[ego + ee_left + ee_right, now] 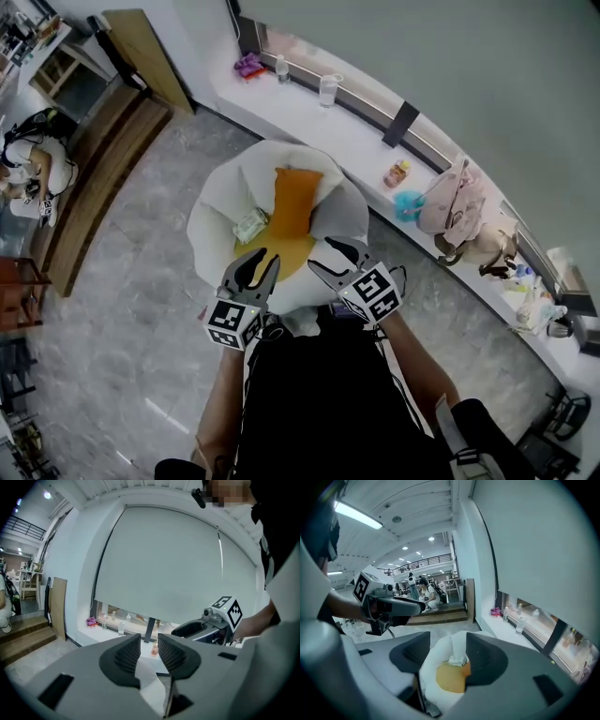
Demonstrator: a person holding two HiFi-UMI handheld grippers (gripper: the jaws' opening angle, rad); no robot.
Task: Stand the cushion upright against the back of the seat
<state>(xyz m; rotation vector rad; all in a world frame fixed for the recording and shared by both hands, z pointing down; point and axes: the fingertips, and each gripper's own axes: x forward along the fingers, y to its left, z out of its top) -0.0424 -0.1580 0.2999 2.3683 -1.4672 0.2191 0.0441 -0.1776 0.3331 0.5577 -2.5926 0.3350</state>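
A white round seat (211, 220) holds a yellow seat pad (286, 253). The orange cushion (293, 202) rests upright against the seat's back. Beside it lies a small crumpled packet (250, 225). My left gripper (262, 261) hovers over the seat's front edge, its jaws a narrow gap apart with nothing between them. My right gripper (322, 254) hangs beside it, open wider and empty. In the right gripper view the seat (438, 660), the pad (450, 678) and a sliver of the cushion (466, 669) show between the jaws, well below them.
A white window ledge (309, 122) behind the seat carries bottles, a cup (328, 89) and a pink bag (453, 202). A wooden board (145, 56) leans on the wall at the left. Wooden steps (94, 178) and a seated person (33, 169) are further left.
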